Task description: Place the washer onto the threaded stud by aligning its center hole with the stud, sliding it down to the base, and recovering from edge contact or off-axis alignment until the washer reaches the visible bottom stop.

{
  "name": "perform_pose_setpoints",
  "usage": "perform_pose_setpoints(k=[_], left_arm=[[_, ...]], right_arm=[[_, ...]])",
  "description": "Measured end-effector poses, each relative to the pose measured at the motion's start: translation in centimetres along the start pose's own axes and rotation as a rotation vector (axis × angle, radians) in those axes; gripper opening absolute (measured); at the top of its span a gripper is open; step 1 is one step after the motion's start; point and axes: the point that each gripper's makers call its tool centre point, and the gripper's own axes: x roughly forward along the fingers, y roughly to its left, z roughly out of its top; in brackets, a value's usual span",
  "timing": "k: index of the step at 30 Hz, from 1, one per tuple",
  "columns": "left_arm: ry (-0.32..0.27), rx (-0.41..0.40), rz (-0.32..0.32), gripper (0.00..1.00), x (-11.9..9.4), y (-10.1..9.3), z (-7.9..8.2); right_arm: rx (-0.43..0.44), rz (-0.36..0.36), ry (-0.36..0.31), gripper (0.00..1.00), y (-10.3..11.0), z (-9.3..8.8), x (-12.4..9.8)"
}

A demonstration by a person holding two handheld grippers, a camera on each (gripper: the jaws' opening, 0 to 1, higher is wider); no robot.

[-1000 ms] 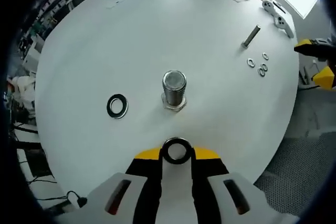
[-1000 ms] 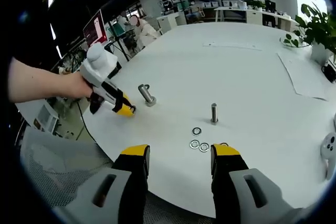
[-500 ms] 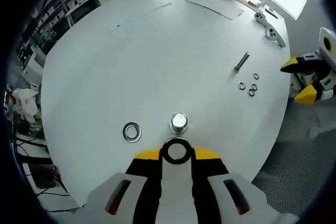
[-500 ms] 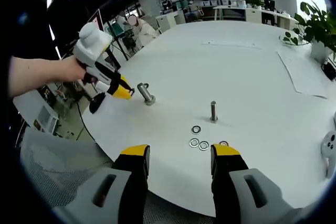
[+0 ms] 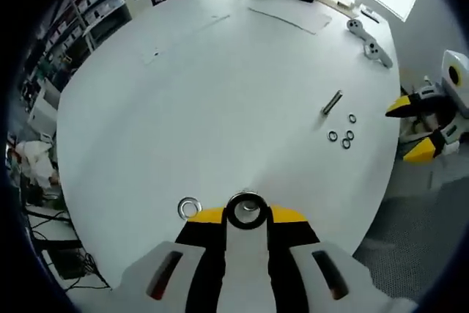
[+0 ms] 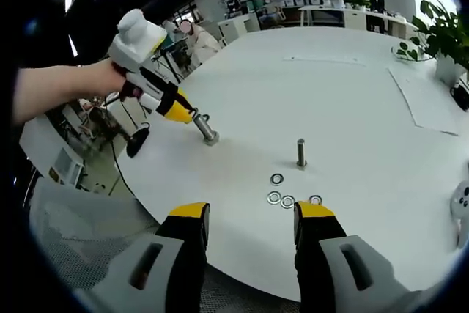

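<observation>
Washer [image 5: 246,211] clamped in the left gripper [image 5: 246,215], right above the threaded stud [image 6: 206,129] on the white table [image 5: 220,93]; right gripper [image 6: 251,223] released, holding nothing.

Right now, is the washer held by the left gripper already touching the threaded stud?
Cannot tell. In the right gripper view the left gripper meets the top of the threaded stud, but the washer hides the contact.

Washer [image 5: 246,211] in jaws, over stud [image 6: 206,129]

A shiny metal washer [image 5: 245,210] and steel stud [image 6: 206,129] gleam against the smooth, matt white table [image 5: 220,100].
</observation>
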Motion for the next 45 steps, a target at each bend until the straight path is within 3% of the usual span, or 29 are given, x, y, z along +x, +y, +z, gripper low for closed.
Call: perform_pose_setpoints(k=[20, 31, 45], left_arm=[[0.070, 0.059, -0.003, 0.18, 2.5, -0.5, -0.2], [0.123, 0.039, 0.012, 0.19, 4.7, -0.4, -1.3], [0.135, 0.029, 0.021, 0.19, 5.8, -0.3, -1.5]], right_arm=[[0.014, 0.001, -0.005, 0.49, -0.1, 0.1, -0.1], [0.023, 0.007, -0.003, 0.49, 0.0, 0.0, -0.1], [0.026, 0.011, 0.000, 0.50, 0.1, -0.1, -0.1]])
